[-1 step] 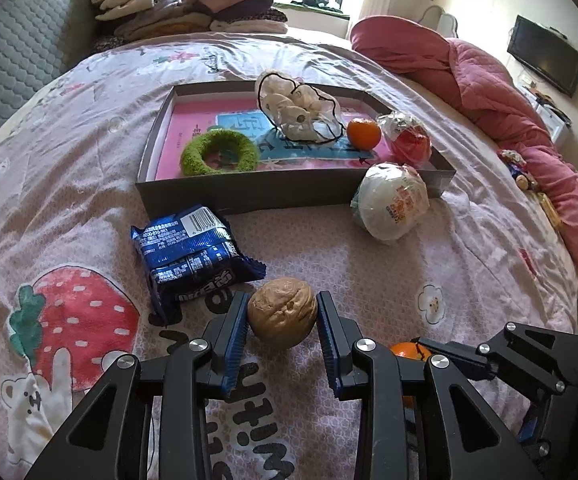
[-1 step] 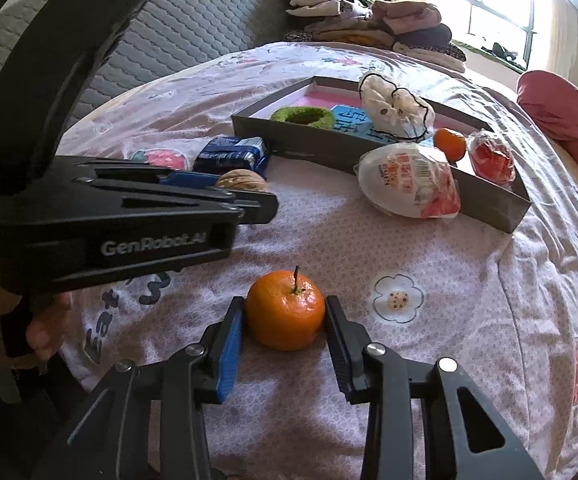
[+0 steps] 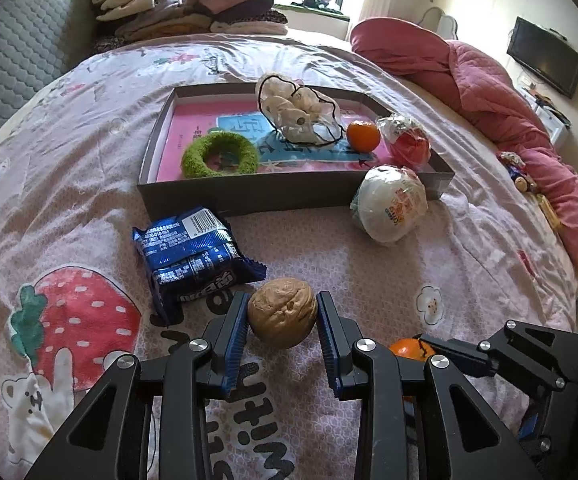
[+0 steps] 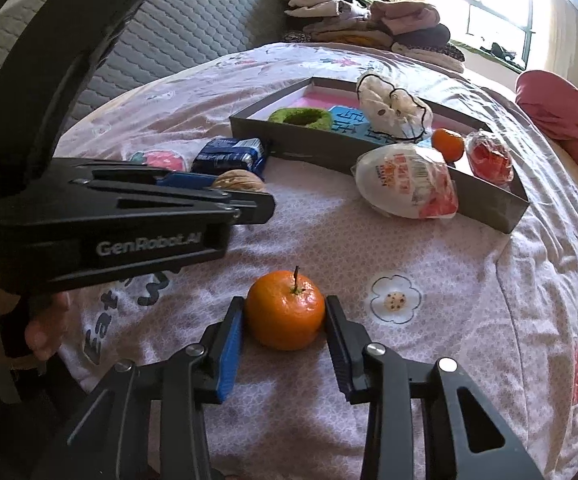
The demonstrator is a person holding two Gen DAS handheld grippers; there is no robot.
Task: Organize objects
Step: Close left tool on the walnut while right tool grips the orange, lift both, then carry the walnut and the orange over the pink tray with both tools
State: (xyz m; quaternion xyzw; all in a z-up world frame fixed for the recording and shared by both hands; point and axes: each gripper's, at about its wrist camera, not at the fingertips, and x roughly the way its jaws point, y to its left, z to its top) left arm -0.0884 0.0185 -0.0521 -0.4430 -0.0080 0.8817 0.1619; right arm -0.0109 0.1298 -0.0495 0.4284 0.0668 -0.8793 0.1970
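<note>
On the bed (image 3: 89, 92), the left gripper (image 3: 282, 314) has a walnut (image 3: 282, 312) sitting square between its blue pads; the jaws look closed on it, each pad touching a side, with the nut still resting on the quilt. Its slightly longer axis runs across the jaws, from pad to pad. Just left of it and a little farther off lies a blue snack packet (image 3: 191, 254), and straight ahead, beyond that, stands the grey tray (image 3: 249, 198), its near wall facing the gripper. In the tray sit a green ring (image 3: 221, 156), a white net bag (image 3: 301, 114), a small orange (image 3: 363, 135) and a wrapped red thing (image 3: 409, 144); a white wrapped ball (image 3: 389, 204) lies outside, touching the near right corner. That makes the key relation simple: the tray lies dead ahead of the left gripper and above quilt level, so the walnut likely needs lifting over the wall. To the right, the right gripper (image 4: 284, 316) brackets a stemmed orange (image 4: 285, 310), stem up, pads touching both sides, so it appears gripped too, also resting on the quilt. From there the tray (image 4: 485, 204) lies ahead and to the right. The left gripper looks nearer the tray's open middle. Against the earlier frames nothing differs: both grippers and every object sit as they did.
</note>
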